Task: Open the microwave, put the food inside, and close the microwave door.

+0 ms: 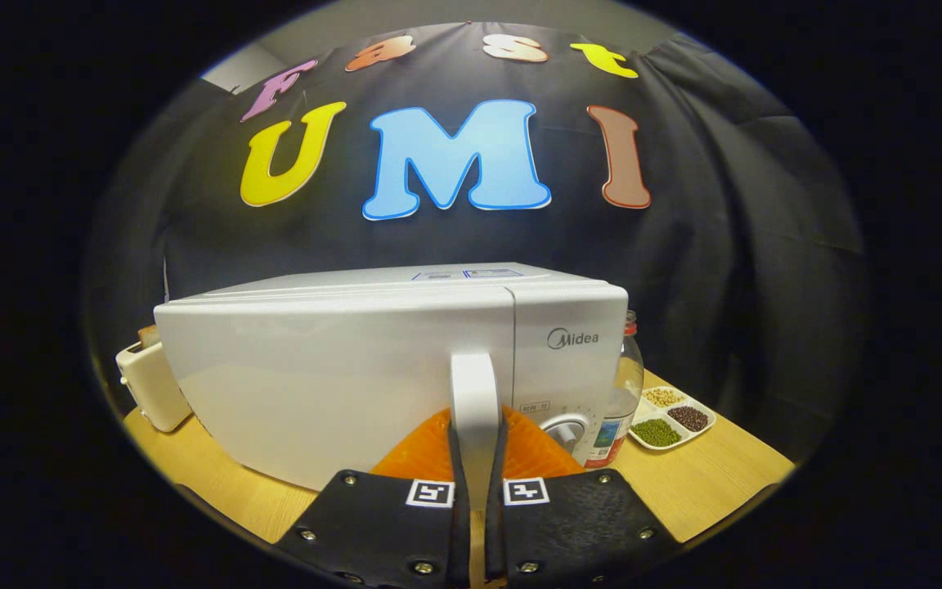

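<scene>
1. Fingers point(476, 446) first: we saw both of them pressed narrow against the white door handle point(474, 393) of the microwave point(340, 368), one on each side, the handle standing upright between them.
2. We found the microwave door point(332, 384) looking shut, its plain white front flush with the control panel point(569, 360) on the right.
3. We spotted a round dial point(567, 429) low on that panel, just right of the fingers and partly hidden behind them.
4. We noted the microwave sat on a light wooden bench point(708, 483), taking up most of the middle of it.
5. Left of the microwave, we caught a white toaster point(148, 384), close beside the oven's left end; whether the two touched we could not tell.
6. Right of the microwave, we saw a clear glass jar point(625, 384) standing upright just beside the oven's right end and half tucked behind it.
7. Beyond the jar, further right on the bench, lay a white divided tray point(671, 421) with three compartments: pale grains at the back, dark ones in the middle, green ones at the front.
8. We could not pick out the food for the oven with any certainty from this angle.
</scene>
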### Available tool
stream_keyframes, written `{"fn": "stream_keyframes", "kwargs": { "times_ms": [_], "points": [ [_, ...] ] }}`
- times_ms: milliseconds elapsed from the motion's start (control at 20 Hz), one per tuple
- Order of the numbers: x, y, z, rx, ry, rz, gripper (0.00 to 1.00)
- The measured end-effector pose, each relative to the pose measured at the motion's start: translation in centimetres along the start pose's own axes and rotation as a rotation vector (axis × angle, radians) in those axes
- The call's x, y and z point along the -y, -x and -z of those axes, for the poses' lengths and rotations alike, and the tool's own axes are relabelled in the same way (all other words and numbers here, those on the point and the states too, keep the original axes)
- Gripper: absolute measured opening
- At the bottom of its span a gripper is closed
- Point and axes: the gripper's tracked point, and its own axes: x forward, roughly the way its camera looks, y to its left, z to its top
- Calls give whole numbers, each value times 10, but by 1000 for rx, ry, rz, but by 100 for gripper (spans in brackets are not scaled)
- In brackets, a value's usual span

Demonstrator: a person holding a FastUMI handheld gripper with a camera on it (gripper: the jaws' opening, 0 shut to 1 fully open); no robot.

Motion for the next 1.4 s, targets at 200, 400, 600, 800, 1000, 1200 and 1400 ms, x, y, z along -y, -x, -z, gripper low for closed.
{"fn": "stream_keyframes", "kwargs": {
  "times_ms": [200, 400, 600, 800, 1000, 1200, 1400],
  "points": [
    [-3, 15, 2, -11, 1, 17, 8],
    [-8, 55, 12, 1, 83, 18, 8],
    [-21, 97, 20, 11, 79, -8, 7],
    [-42, 139, 30, 16, 65, -41, 8],
    [-74, 185, 40, 46, 89, -89, 7],
    [-113, 222, 51, 65, 81, -152, 7],
    [-162, 254, 59, 101, 103, -199, 7]
  ]
}}
